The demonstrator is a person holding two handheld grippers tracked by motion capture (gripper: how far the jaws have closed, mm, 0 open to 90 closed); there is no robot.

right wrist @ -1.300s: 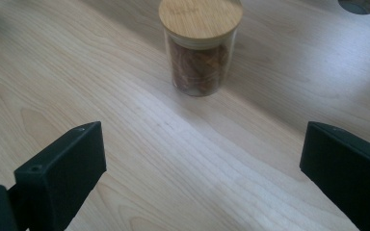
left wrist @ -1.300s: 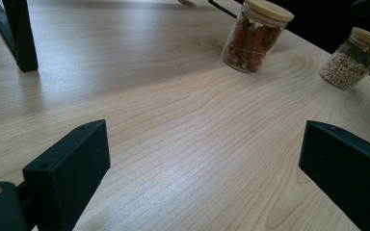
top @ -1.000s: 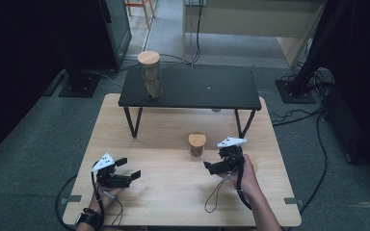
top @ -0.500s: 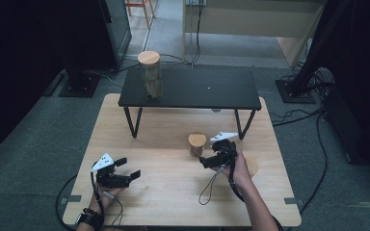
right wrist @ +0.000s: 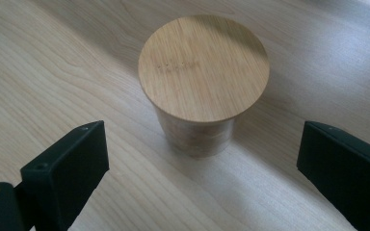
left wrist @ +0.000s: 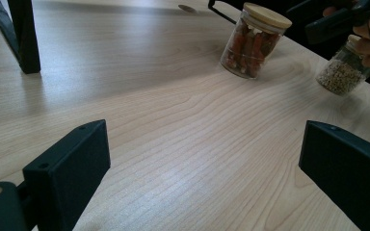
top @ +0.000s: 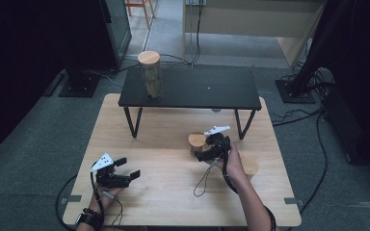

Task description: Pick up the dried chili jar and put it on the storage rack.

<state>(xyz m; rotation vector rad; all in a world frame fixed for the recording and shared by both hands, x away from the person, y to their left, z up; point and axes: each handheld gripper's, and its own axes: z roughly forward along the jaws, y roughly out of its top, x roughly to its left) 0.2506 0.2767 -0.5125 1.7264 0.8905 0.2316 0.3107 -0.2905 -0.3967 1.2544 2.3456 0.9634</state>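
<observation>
Bamboo-lidded glass jar (right wrist: 203, 91) stands upright on the pale wooden table (top: 164, 202), just ahead of the empty, wide-open right gripper (top: 203, 155), whose jaws, just narrowing slightly, should straddle it squarely below the lid.

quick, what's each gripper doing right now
Left gripper: open, holding nothing, low over the table.
Right gripper: open, jaws just closing a little, nothing held, next to the jar.

- Desk (top: 164, 192): pale wood, smooth and matt.
- Jar (right wrist: 197, 137): clear glass, with a matt wooden lid (right wrist: 204, 72).
- Right tool (right wrist: 197, 168): matt black plastic.
- Shelf (top: 197, 89): matt black top.
</observation>
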